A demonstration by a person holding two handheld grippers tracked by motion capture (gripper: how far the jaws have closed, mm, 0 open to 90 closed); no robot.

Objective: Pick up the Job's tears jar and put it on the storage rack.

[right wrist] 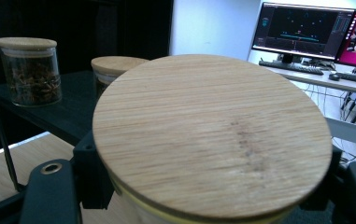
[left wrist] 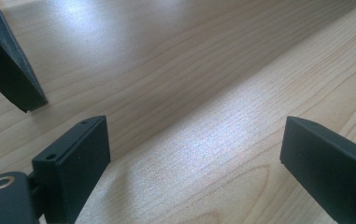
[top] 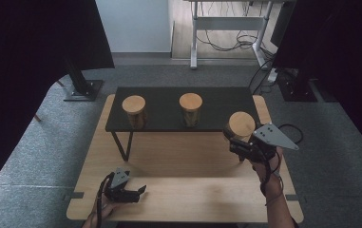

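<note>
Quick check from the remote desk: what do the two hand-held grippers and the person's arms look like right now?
Both are black. The left hand-held gripper has blocky rectangular jaws with small screw holes, a grey three-cornered plate and a black cable looping off it. The right hand-held gripper carries a larger grey plate with dark dots. A thin band circles the right wrist; no sleeves show.

High view dim, low contrast; dark curtains [top: 36, 42] at both sides crush to black, floor beyond brighter. Shelf [top: 181, 109] casts soft shadow band across table [top: 178, 190]. Left gripper view: broad soft sheen on wood, grain sharp mid-frame, own jaws slightly soft, diagonal shadow edge across tabletop. Right gripper view: near lid [right wrist: 213, 135] evenly lit, grain fairly sharp; far jar [right wrist: 30, 70] dusky against black; monitors [right wrist: 306, 30] glow bright, background mildly blurred.
</note>
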